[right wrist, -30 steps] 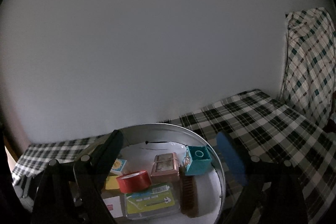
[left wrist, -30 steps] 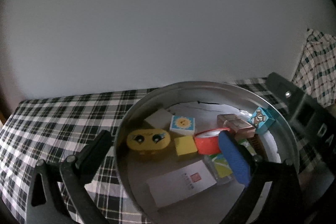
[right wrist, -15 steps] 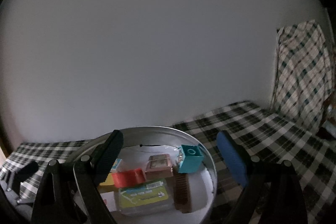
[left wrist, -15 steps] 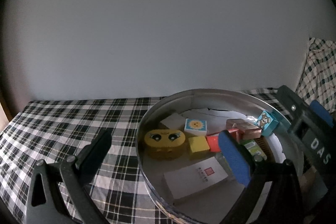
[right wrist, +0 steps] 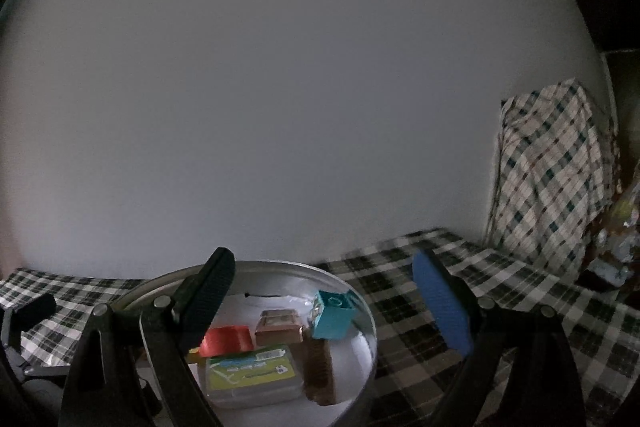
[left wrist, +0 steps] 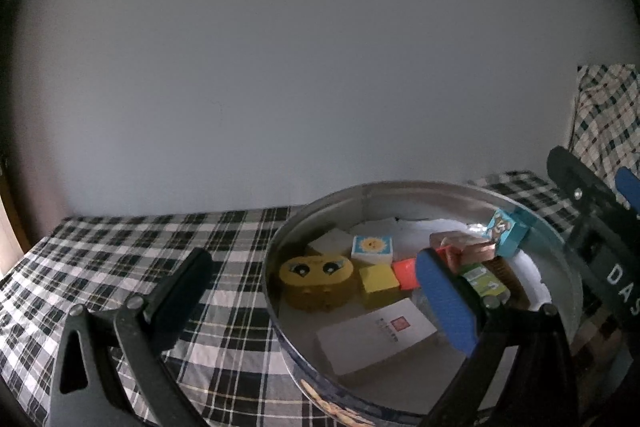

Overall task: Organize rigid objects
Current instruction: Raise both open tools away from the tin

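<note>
Both my grippers, left (left wrist: 316, 291) and right (right wrist: 328, 291), hang spread wide and hold nothing. The round tin (left wrist: 560, 259) on the checked cloth (left wrist: 120, 259) already holds the yellow face toy (left wrist: 316, 277), blocks, red tape (right wrist: 226, 341) and boxes. I see nothing loose outside it, so I judge the sorting nearly done.

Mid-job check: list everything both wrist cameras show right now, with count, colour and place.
Round metal tin: one, silver, on checked cloth.
Yellow face-shaped case: one, tin's left.
Sun-print white block: one, behind case.
Yellow cube: one, tin's middle.
Red tape roll: one, beside cube.
Copper-coloured box: one, centre.
Teal block: one, far right.
Brown brush: one, right edge.
White card: one, front.
Green-labelled clear case: one, front.
Left gripper: open.
Right gripper: open.
</note>
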